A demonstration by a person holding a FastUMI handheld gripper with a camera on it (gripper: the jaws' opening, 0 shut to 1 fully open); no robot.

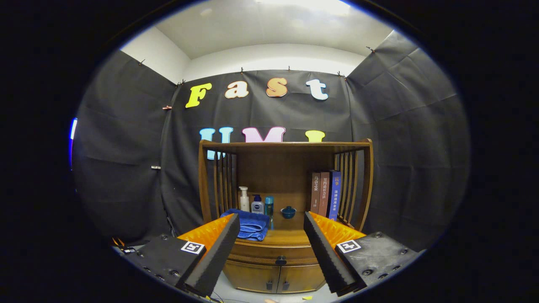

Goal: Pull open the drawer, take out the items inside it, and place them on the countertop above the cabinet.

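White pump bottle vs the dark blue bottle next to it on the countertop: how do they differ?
The white pump bottle is taller and slimmer, topped by a pump head; the dark blue bottle is shorter and squatter, with a dark cap over a pale body. The white one stands nearer the cabinet's left slats. Both stand upright behind the folded blue towel, well beyond the gripper, whose jaws are open and hold nothing.

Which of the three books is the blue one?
The blue book is the one nearest the cabinet's slatted right side; the two beside it are brown. The open gripper hovers in front of the cabinet, holding nothing.
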